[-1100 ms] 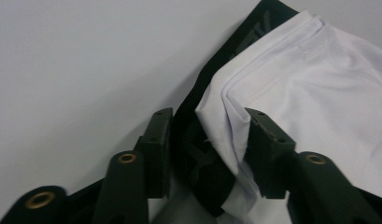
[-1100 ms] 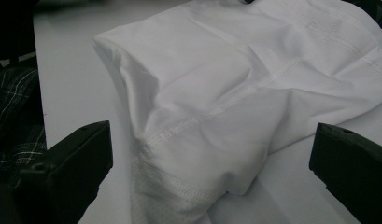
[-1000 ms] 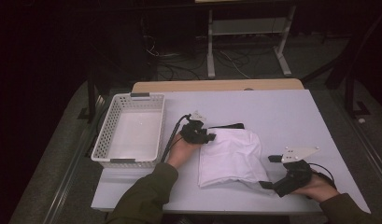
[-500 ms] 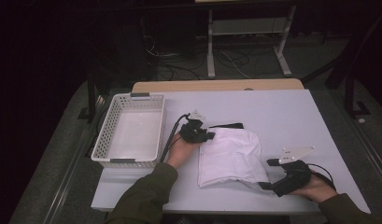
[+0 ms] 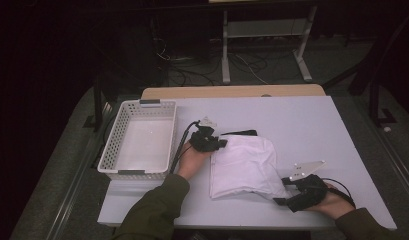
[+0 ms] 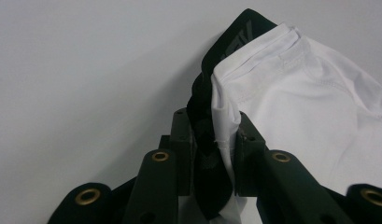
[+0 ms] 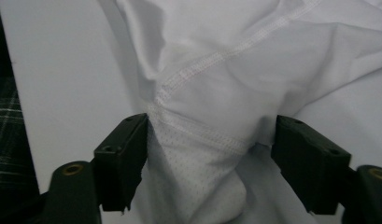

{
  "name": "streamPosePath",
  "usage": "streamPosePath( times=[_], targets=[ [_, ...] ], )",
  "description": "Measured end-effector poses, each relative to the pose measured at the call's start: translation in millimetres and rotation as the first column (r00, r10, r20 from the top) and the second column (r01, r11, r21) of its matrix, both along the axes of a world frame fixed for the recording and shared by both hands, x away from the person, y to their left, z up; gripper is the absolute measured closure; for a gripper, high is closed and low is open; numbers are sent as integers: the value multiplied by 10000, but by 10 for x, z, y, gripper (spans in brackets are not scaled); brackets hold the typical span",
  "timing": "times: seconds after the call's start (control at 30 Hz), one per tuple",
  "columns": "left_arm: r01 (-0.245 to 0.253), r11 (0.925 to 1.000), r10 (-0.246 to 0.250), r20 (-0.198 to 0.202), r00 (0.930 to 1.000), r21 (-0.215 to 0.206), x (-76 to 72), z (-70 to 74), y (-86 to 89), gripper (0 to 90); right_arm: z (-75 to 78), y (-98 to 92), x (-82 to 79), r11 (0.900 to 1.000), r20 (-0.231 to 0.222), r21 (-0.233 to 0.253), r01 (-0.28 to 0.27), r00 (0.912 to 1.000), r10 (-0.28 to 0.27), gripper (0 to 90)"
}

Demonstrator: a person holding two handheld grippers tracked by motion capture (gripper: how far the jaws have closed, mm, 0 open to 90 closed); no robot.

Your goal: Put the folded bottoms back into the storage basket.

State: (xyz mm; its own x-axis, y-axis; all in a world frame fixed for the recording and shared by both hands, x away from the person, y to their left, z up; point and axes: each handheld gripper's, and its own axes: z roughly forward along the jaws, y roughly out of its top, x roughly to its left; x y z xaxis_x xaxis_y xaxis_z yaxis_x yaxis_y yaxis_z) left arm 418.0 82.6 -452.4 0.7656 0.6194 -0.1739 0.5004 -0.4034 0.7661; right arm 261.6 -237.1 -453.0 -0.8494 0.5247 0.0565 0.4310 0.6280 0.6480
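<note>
Between your right gripper's [image 7: 209,158] parted jaws, the folded white fabric garment's [image 5: 244,167] hem is lying uncaught; your left gripper [image 6: 212,140] is clamping its far corner.

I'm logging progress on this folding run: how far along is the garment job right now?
Done: the white garment lies folded into a compact rectangle on the table. In hand: the left gripper is shut on its far corner, by the black waistband; the right gripper stands open around the near hem, not yet closed. Left, probably: clamp that hem and move the garment, perhaps into the white basket, which holds nothing.
</note>
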Motion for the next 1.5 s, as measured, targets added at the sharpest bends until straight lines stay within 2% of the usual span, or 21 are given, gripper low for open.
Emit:
streamPosePath(
  times=[0.13, 0.23, 0.47, 0.53, 0.57, 0.67, 0.93, 1.13, 1.3, 1.47, 1.5],
  targets=[
    [8, 10000, -8, -47, 10000, 16, 7, -11, -2, 741, -12, 44, -25, 9989, 166, -468, -84, 9998, 92, 332],
    [17, 10000, -16, -74, 10000, 17, 12, -18, -4, 741, -8, 53, -32, 9980, 308, -617, -110, 9994, 129, 370],
    [19, 10000, -19, -162, 9999, -27, 21, -30, -2, 741, 12, 54, -31, 9983, 231, -528, -265, 9993, 278, 592],
    [28, 10000, -29, -165, 9999, -53, 20, -29, -3, 741, 14, 50, -12, 9988, 79, -351, -355, 9993, 358, 726],
    [36, 10000, -37, -166, 9999, -59, 20, -29, -3, 741, 14, 50, -12, 9988, 79, -351, -355, 9993, 358, 726],
    [48, 9999, -51, -199, 9998, -127, 20, -25, -2, 742, 16, 45, 10, 9986, -95, -241, -476, 9988, 474, 800],
    [211, 9990, -219, -217, 9995, -397, 4, 54, 8, 745, 27, 34, 36, 9986, -218, -131, -518, 9984, 515, 813],
    [531, 9962, -539, -103, 9985, -690, -38, 161, 6, 746, 101, 0, 55, 9980, -158, 518, -370, 9992, 378, 813],
    [835, 9921, -834, 51, 9965, -934, -82, 260, -7, 746, 155, -4, 67, 9966, 22, 775, -296, 9996, 295, 813],
    [1172, 9858, -1168, 99, 9931, -1207, -139, 343, -50, 747, 202, 9, 86, 9955, 199, 914, -257, 9995, 240, 814],
    [1278, 9833, -1277, 90, 9918, -1293, -158, 363, -70, 746, 221, 11, 99, 9940, 299, 1059, -281, 9992, 250, 813]
  ],
)
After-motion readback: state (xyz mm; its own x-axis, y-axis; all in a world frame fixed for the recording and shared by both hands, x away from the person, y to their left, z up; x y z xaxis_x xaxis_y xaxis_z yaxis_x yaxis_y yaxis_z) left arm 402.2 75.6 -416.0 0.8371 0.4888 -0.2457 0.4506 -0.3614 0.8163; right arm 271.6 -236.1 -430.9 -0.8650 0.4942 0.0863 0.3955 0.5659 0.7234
